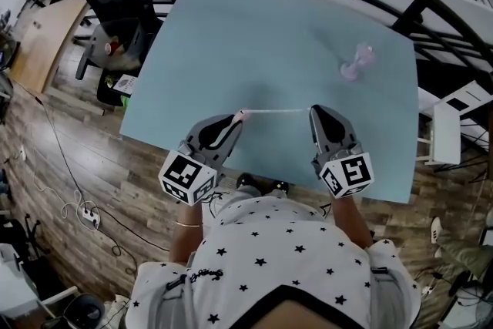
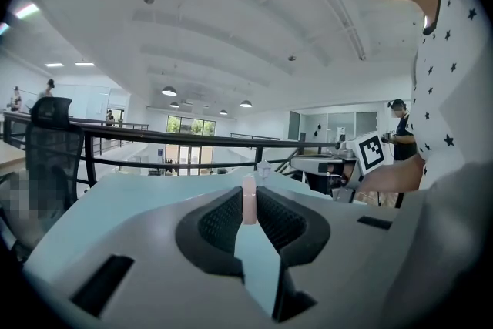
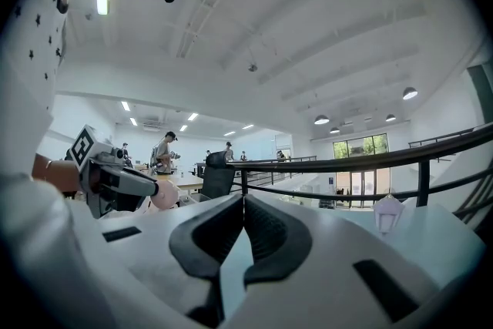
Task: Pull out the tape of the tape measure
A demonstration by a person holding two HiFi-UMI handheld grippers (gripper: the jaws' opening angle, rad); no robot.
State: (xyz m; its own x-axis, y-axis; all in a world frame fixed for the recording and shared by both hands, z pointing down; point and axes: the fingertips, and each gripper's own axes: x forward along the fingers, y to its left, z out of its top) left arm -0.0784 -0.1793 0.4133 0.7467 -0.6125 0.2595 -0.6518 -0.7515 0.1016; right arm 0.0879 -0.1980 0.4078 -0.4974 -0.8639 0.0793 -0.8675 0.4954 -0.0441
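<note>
1. Tape measure (image 2: 249, 200): its small pink case is clamped between the left gripper's (image 1: 236, 121) pads, over the near part of the table (image 1: 231, 35).
2. Right gripper (image 1: 314, 112) has its jaws pressed fully together. The tape (image 1: 277, 112) runs straight to their tips, so I judge its end is pinched there, though it is too thin to make out between them.
3. Between the 2 grippers the white tape is stretched taut and roughly level, with a short length out of the case.
4. Step in hand, as I read it: the pull itself, partway done. The next move calls for the right gripper to draw away sideways while the left holds the case firm. Both grips must stay tight or the tape could snap back.
5. Count: 2 grippers, 1 tape measure, 1 drawn tape, and 1 pale pink trinket (image 1: 356, 62) lying well apart on the 1 blue table.
</note>
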